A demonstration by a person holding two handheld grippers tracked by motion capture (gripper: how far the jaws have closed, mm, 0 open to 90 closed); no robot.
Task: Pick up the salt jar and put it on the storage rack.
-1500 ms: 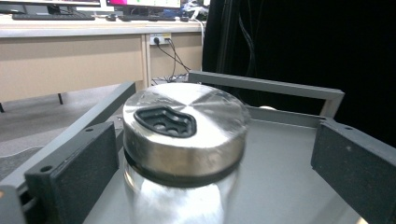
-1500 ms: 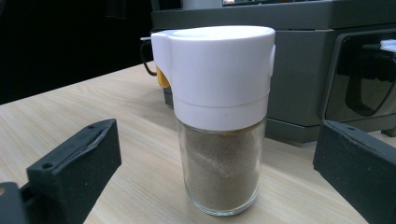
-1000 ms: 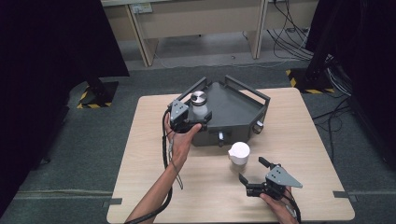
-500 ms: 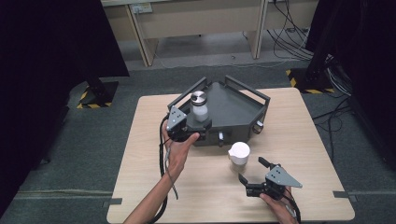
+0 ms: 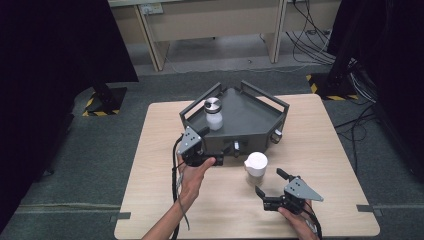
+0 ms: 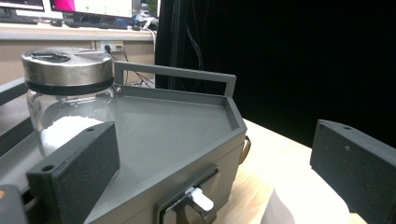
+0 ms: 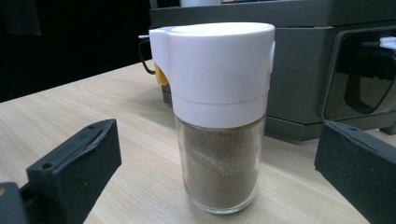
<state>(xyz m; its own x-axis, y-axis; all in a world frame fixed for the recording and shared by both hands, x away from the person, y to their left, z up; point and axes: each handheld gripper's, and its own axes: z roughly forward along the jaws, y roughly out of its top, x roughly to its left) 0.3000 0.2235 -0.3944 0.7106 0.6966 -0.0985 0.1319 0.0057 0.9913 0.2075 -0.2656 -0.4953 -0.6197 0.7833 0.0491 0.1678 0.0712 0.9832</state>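
Here we look down on a light wooden table [image 5: 160,125] standing on a grey floor. Toward its far side sits a dark grey metal tray [image 5: 250,112] with angled corners, raised rails and a low front wall that carries a small latch [image 6: 196,198].

Inside the tray, in its left corner, we see a glass jar with a metal lid [image 5: 213,114], upright and partly filled with a white powder. From the left gripper view the jar stands just beyond the left jaw, close to the tray's rail.

On the bare table just in front of the tray stands a glass shaker with a white cap [image 5: 255,167], upright, near the tray's front wall but apart from it. In the right gripper view we see brown powder filling its glass body almost up to the cap, and a small yellow tab at the side of the cap.

The left gripper [image 5: 206,134], held in the person's left hand [image 5: 192,175], sits at the tray's front left edge. Its jaws stand wide apart and hold nothing; the jar is free of them.

The right gripper [image 5: 268,183], held in the person's right hand [image 5: 295,220], rests low near the table's front right. Its jaws are also spread wide and empty, aimed at the shaker, which stands between them in line but a little farther off, untouched.
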